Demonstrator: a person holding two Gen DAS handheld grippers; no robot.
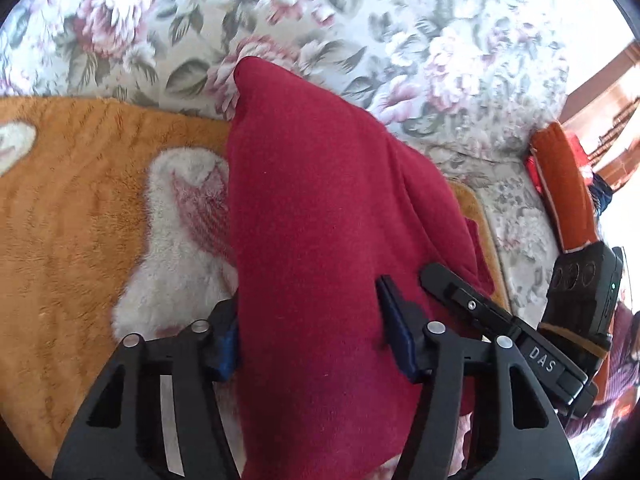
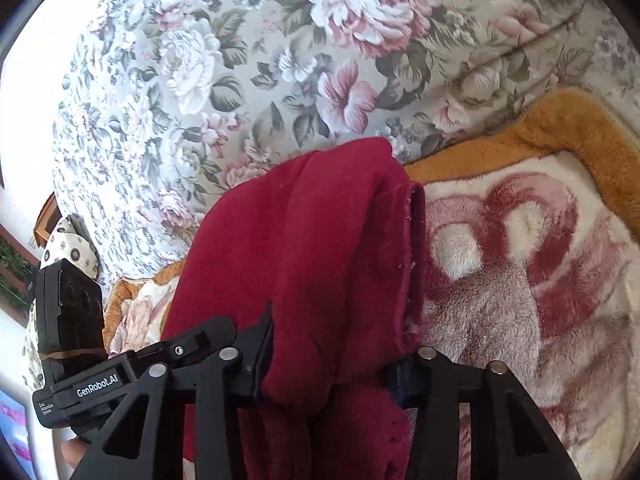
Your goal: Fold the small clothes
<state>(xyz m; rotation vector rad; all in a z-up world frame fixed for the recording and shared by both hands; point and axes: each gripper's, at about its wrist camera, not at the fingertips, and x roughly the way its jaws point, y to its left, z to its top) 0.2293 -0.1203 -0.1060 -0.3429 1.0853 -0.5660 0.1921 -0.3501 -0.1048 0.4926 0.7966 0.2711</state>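
Red cloth (image 1: 320,208) hangs between both grippers, lifted off the blanket (image 1: 80,208). Left gripper (image 1: 312,336): the cloth runs straight down through the gap between its jaws, filling it; blue pads sit against the fabric on either side, so the jaws are clenched on the cloth. Fabric rises from the jaws to a peak near the sofa back (image 1: 360,20), then drapes down on the right side of the view.

Right gripper (image 2: 340,368): the cloth (image 2: 312,240) passes between its jaws too, bunched in thick folds, a hemmed edge running down beside the right finger. The left finger presses into the fabric; the right finger's tip is partly covered by the hem (contact on that side is hard to see, but the cloth is plainly pinched and held up). More cloth hangs below the jaws.

Each wrist view shows the other gripper just beside its own, both at the same end of the cloth.

Underneath: the orange, white and pink plush blanket (image 2: 540,280) lies on the seat; floral sofa (image 2: 240,80) behind. An orange folded item (image 1: 564,184) sits on the sofa at the far right of the left view, well apart from the cloth.
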